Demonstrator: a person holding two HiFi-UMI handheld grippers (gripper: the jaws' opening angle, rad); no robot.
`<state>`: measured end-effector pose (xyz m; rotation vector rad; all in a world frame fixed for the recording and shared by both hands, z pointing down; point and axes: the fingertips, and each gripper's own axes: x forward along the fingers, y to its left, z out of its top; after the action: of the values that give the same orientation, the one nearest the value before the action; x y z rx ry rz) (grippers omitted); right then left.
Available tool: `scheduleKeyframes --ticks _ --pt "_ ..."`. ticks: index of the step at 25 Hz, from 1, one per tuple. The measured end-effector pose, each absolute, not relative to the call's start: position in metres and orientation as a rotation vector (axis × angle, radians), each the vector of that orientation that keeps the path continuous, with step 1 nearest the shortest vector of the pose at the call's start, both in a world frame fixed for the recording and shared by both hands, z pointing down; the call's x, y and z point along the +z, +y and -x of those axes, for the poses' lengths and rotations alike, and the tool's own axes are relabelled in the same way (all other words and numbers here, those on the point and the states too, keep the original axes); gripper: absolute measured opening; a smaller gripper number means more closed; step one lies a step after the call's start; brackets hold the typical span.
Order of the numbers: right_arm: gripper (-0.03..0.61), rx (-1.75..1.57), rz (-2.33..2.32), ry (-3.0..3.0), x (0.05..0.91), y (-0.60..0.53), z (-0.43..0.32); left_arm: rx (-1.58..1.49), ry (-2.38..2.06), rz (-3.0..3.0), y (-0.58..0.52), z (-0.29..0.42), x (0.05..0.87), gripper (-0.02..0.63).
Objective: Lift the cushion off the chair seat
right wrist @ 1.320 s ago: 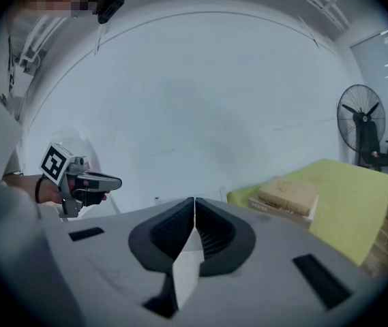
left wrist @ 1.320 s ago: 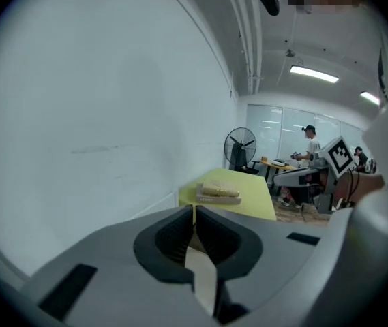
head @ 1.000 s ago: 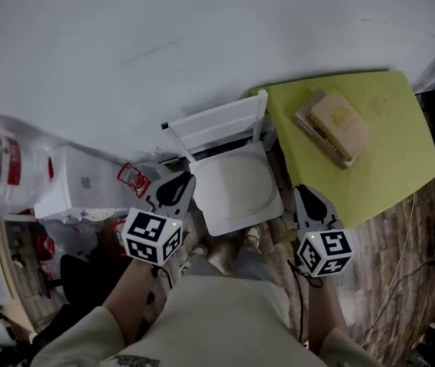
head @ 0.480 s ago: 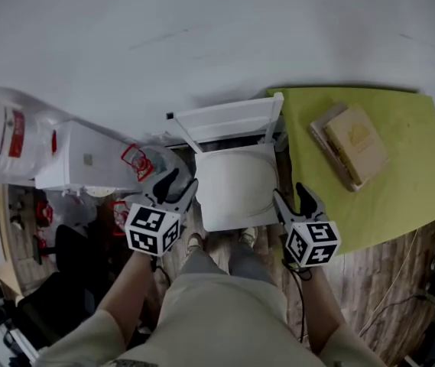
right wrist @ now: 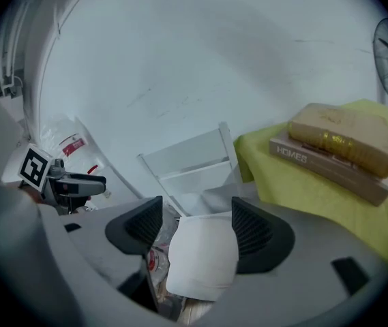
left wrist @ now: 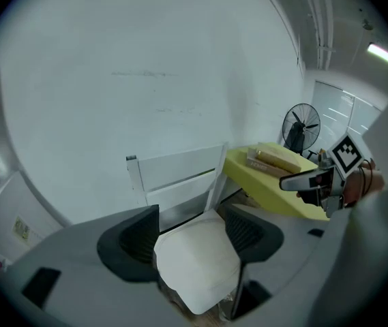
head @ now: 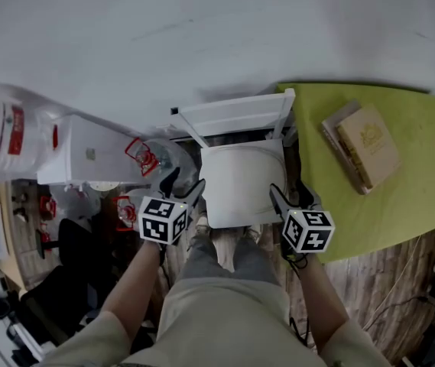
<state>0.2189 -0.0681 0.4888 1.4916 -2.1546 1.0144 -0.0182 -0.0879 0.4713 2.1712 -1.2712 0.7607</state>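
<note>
My left gripper (head: 184, 182) and right gripper (head: 288, 191) out ahead, both angled downward, jaws on each just opening wide, nothing gripped between them

The person wears a pale beige short-sleeved top (head: 225, 319) over greyish trousers (head: 228, 262). The left gripper (head: 184, 182) and the right gripper (head: 288, 191) look alike: each has a matte grey body that forks into two stubby black jaws faced with dark ribbed pads (left wrist: 141, 240), and behind them a white cube (head: 163, 220) with a black square marker on each face; both pairs of jaws have just been opening, with nothing caught between them. A thin black cable (head: 297, 264) trails from the right gripper back along the forearm.
</note>
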Motion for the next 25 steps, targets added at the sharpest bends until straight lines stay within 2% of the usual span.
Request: scheduleKeyframes --ticks 12,25 --pt "0.336 1.093 -1.588 -1.978 0.557 -0.076 -0.211 0.86 -1.117 -2.129 -0.104 0.045 0.562 0.31" --pt "0.349 1.109 -1.517 -1.82 0.686 -0.072 -0.188 1.0 -0.982 -2.097 -0.111 0.065 0.692 0.311"
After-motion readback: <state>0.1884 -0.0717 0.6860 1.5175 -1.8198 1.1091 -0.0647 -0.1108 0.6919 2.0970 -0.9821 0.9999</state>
